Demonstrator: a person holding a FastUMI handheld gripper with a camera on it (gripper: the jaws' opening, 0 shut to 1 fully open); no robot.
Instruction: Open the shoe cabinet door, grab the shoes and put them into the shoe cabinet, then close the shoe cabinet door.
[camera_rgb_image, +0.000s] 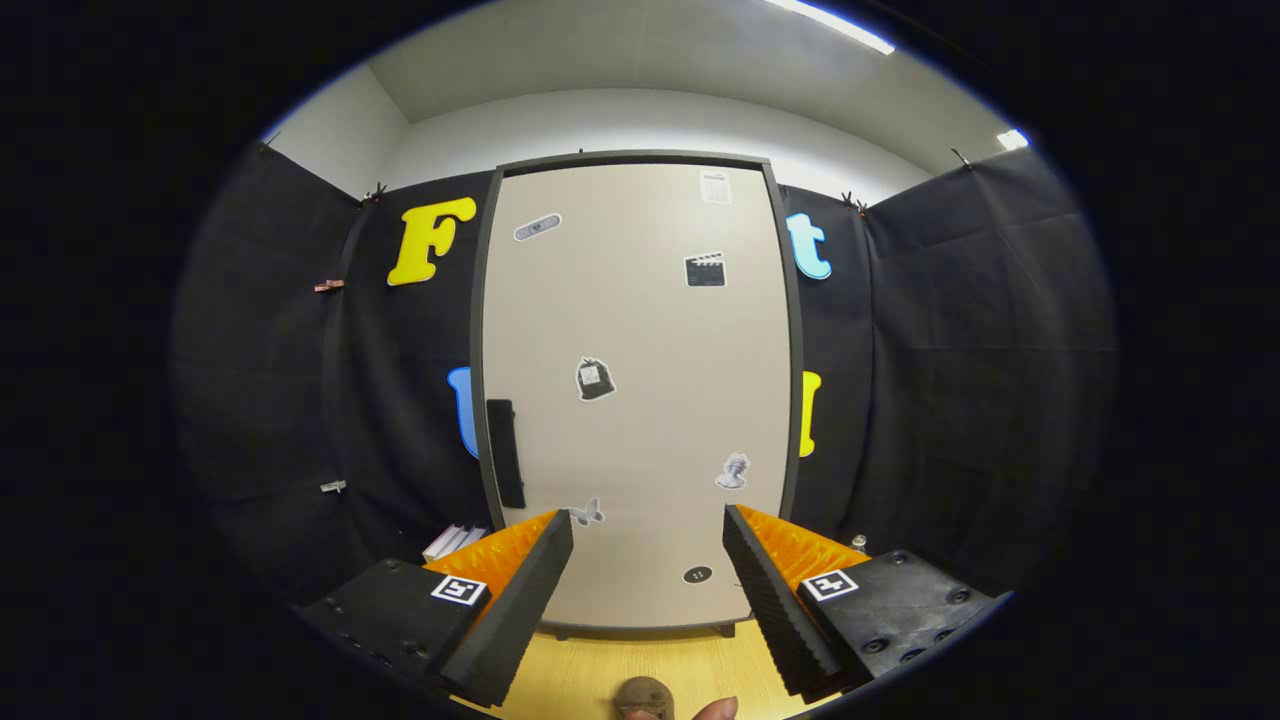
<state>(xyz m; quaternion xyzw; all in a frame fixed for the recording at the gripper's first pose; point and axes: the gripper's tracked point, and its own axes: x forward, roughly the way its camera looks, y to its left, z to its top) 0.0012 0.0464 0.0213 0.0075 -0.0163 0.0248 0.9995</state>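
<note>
Fingers (648, 530): spread wide, nothing between them.
Cabinet (640, 390): upright on the table (640, 660), just ahead of the fingers; door closed.
Handle (505, 452): dark bar at the door's left edge.
Stickers (594, 379): scattered over the door.

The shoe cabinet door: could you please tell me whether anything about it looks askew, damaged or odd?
Nothing stands out. The shoe cabinet door sits shut and square in its frame, its handle intact, stickers flat. The gripper hangs open before it, fingers holding nothing.
</note>
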